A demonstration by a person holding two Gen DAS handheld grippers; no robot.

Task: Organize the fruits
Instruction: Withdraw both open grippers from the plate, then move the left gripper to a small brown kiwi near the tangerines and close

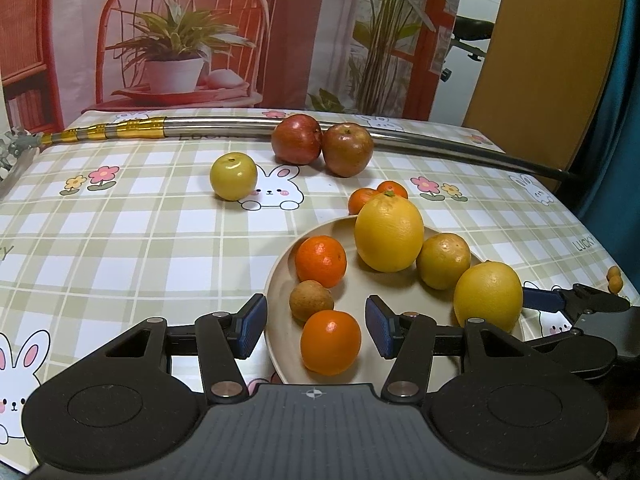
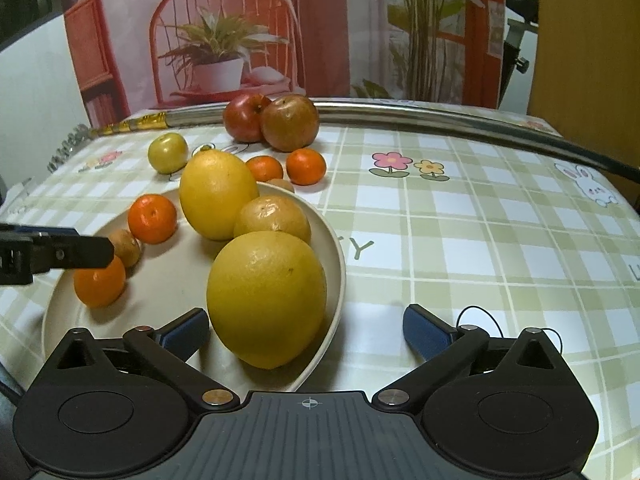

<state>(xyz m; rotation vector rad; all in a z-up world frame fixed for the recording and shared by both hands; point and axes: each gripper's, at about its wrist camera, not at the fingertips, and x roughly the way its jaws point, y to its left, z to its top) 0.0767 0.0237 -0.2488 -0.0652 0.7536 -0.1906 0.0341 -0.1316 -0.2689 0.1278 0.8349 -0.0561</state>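
Observation:
A beige plate [image 1: 356, 296] [image 2: 160, 292] holds two large yellow citrus [image 1: 389, 232] [image 2: 266, 298], a yellow-green fruit [image 1: 443, 261], two tangerines [image 1: 321, 261] [image 1: 330, 342] and a small brown fruit [image 1: 311, 301]. My left gripper [image 1: 316, 328] is open, its jaws on either side of the near tangerine without touching it. My right gripper [image 2: 306, 332] is open, with the nearest yellow citrus between its jaws at the plate's right rim. On the cloth lie two red apples [image 1: 297, 139] [image 1: 347, 149], a yellow-green apple [image 1: 233, 176] and two tangerines [image 2: 306, 166] [image 2: 264, 168].
A long metal rod with a gold handle [image 1: 224, 126] lies across the back of the table. The checked tablecloth [image 2: 480, 220] with rabbits and flowers stretches to the right of the plate. A printed backdrop hangs behind. Small orange fruits [image 1: 614, 278] sit at the table's right edge.

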